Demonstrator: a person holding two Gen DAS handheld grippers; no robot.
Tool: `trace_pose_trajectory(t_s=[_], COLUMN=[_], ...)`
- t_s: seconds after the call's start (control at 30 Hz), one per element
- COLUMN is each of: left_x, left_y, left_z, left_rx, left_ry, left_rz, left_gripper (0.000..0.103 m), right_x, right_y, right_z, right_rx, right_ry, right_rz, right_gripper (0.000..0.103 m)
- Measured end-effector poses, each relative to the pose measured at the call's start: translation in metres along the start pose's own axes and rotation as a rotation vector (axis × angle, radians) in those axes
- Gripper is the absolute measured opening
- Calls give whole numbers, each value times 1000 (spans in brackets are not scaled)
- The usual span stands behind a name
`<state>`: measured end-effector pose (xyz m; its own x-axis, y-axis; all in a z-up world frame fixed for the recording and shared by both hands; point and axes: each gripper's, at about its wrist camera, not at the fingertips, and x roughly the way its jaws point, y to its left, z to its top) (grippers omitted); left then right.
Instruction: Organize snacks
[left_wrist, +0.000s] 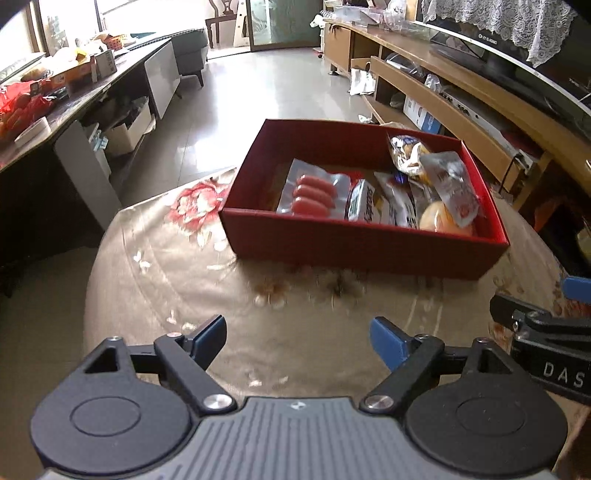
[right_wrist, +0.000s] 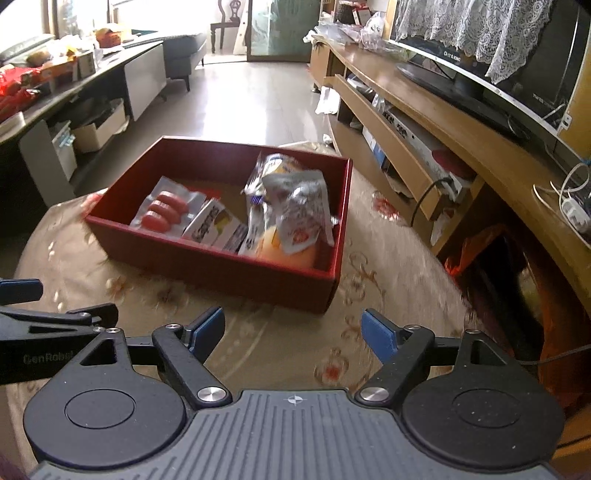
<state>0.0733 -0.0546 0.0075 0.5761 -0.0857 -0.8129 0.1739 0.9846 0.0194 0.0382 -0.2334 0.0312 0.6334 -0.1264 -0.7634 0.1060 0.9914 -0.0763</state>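
Observation:
A red box (left_wrist: 354, 245) stands on the floral tablecloth (left_wrist: 166, 273); it also shows in the right wrist view (right_wrist: 207, 264). Inside lie a clear pack of sausages (left_wrist: 314, 194) (right_wrist: 166, 210), flat white snack packets (left_wrist: 364, 205) (right_wrist: 212, 225), a yellow bun (left_wrist: 437, 218) (right_wrist: 291, 253) and silver pouches (left_wrist: 452, 186) (right_wrist: 299, 210) piled at the right side. My left gripper (left_wrist: 299, 341) is open and empty, well short of the box. My right gripper (right_wrist: 293, 332) is open and empty, also short of the box, to the right of the left one.
A wooden TV stand (right_wrist: 424, 122) with a television (right_wrist: 480, 48) runs along the right. A dark cluttered desk (left_wrist: 74, 99) stands at the left. The table edge drops to tiled floor (left_wrist: 240, 92) beyond the box.

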Motion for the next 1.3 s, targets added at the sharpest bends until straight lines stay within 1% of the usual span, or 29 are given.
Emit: trace_pose_trajectory(t_s=[0.13, 0.43, 0.83, 1.03, 1.3], left_x=[-5, -15, -28, -33, -37], left_y=[-1, -6, -10, -8, -7], left_z=[-14, -34, -54, -60, -64], left_rx=[10, 24, 52, 40, 33], left_ry=[3, 15, 16, 12, -1], left_rz=[0, -19, -5, -7, -7], left_gripper=[88, 88, 88, 88, 88], right_x=[-7, -19, -32, -38, -41], right_y=[3, 6, 9, 9, 9], right_z=[-16, -37, -55, -65, -68], right_rx=[-2, -1, 0, 6, 4], right_ry=[9, 19, 23, 24, 24], right_rz=[2, 3, 13, 17, 22], right_gripper=[86, 86, 86, 86, 86])
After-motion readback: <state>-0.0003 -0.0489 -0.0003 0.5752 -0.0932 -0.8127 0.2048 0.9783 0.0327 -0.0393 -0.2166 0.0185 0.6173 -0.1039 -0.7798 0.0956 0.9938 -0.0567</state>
